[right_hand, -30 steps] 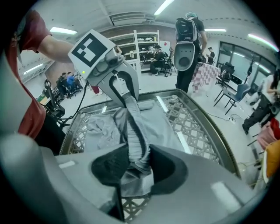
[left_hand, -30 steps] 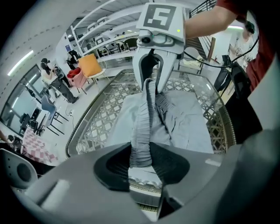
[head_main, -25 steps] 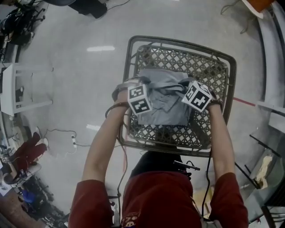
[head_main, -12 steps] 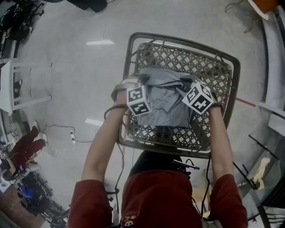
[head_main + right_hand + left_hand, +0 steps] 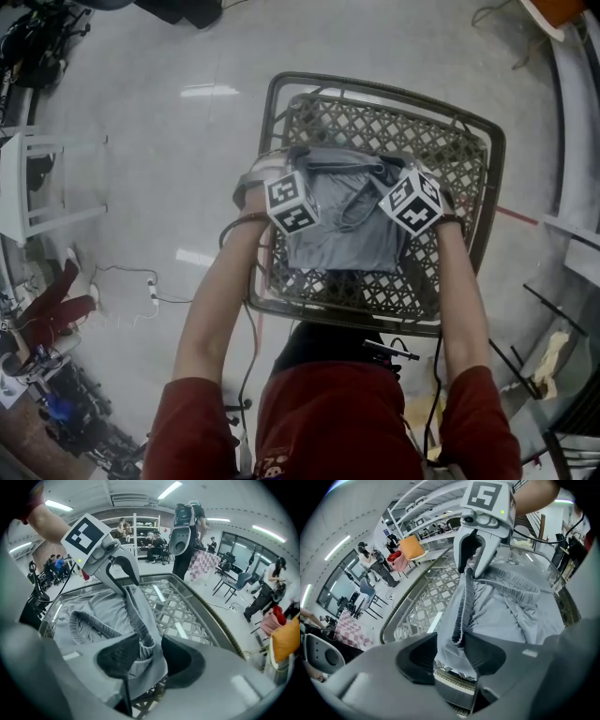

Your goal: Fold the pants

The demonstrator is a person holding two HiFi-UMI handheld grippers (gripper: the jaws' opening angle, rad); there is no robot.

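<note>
While both sets of jaws have just been opening, the waistband (image 5: 461, 606) lies loosely between them.
I see the left gripper (image 5: 451, 654) and right gripper (image 5: 151, 660) each part-open, 2 fingers (image 5: 417, 658) astride the hem, nothing clamped; the grey pants (image 5: 345, 234) lie spread on the lattice table (image 5: 375, 117).

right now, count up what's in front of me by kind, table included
pants: 1
lattice table: 1
grippers: 2, left gripper and right gripper, jaws just opened wider, waistband between each pair
total: 4
</note>
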